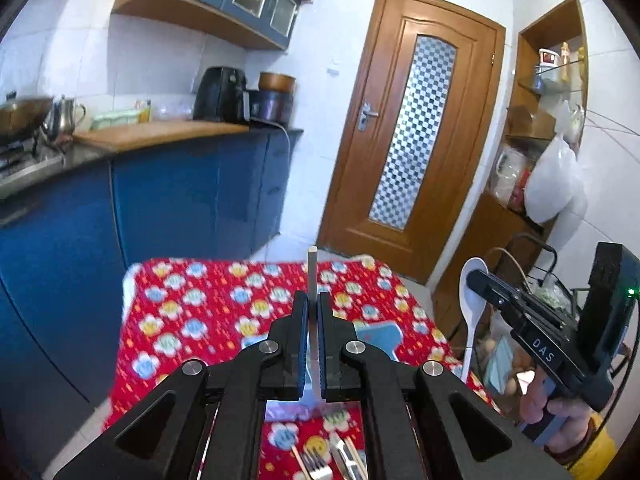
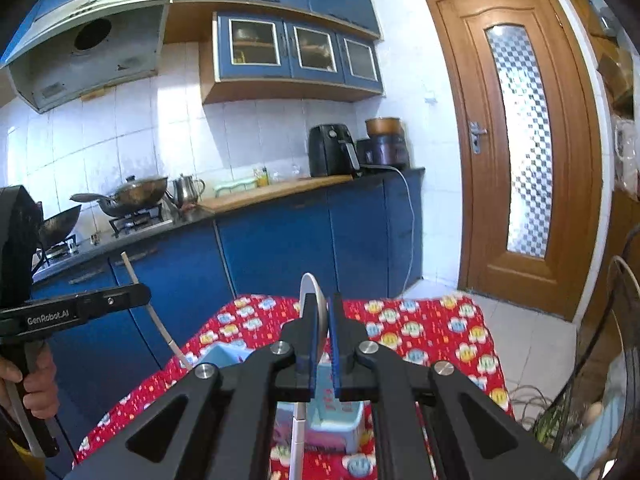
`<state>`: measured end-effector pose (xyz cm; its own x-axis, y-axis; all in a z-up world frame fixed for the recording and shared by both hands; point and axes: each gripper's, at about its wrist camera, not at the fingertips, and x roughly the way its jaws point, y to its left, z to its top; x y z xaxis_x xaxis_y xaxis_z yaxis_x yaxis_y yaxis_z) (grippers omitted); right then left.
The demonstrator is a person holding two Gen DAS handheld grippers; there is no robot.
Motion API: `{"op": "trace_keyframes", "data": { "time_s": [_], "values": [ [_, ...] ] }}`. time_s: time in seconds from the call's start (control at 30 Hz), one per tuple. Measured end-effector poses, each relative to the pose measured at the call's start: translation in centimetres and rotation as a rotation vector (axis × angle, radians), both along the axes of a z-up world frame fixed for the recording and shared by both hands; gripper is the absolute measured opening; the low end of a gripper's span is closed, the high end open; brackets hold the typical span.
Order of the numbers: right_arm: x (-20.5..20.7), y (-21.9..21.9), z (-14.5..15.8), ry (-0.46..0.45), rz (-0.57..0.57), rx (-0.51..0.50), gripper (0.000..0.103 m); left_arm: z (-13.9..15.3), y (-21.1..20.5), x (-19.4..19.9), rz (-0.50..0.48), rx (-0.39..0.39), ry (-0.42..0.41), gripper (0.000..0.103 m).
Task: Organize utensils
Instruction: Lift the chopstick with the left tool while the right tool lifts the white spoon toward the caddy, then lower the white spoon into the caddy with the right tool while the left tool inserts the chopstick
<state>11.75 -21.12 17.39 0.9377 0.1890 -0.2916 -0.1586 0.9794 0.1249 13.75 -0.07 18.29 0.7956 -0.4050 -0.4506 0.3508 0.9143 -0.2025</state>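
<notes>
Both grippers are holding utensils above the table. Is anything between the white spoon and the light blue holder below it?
Nothing visible does. The right gripper holds the white spoon above the light blue holder on the red tablecloth, with open air between; the holder's inside is mostly hidden by the gripper.

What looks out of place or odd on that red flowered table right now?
Nothing spilled or damaged. A fork and other cutlery lie loose on the tablecloth, not yet sorted. The left gripper holds a chopstick and the right gripper a white spoon, both above the table.
</notes>
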Motion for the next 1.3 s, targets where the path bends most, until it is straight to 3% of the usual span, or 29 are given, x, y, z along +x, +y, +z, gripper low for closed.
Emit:
{"op": "trace_keyframes", "data": {
  "time_s": [0.23, 0.6, 0.8, 1.0, 1.3],
  "values": [
    [2.3, 0.9, 0.5, -0.055, -0.024, -0.042, 0.007, 1.4, -0.5, 2.1, 0.081, 0.105, -0.047, 0.004],
    [6.8, 1.2, -2.6, -0.068, -0.042, -0.027, 0.007, -4.8, -0.8, 6.1, 0.079, 0.155, 0.049, 0.004],
    [8.7, 1.4, -5.2, -0.037, -0.042, -0.048, 0.007, -8.3, -0.6, 7.6, 0.068, 0.135, 0.123, 0.004],
    [9.5, 1.9, -6.6, -0.022, -0.03, -0.064, 0.007, -10.3, -0.6, 8.3, 0.053, 0.122, 0.159, 0.004],
    [9.7, 2.1, -8.4, 0.056, 0.022, -0.016, 0.007, -10.5, -1.2, 7.9, 0.031, 0.15, 0.15, 0.008]
  ]
}}
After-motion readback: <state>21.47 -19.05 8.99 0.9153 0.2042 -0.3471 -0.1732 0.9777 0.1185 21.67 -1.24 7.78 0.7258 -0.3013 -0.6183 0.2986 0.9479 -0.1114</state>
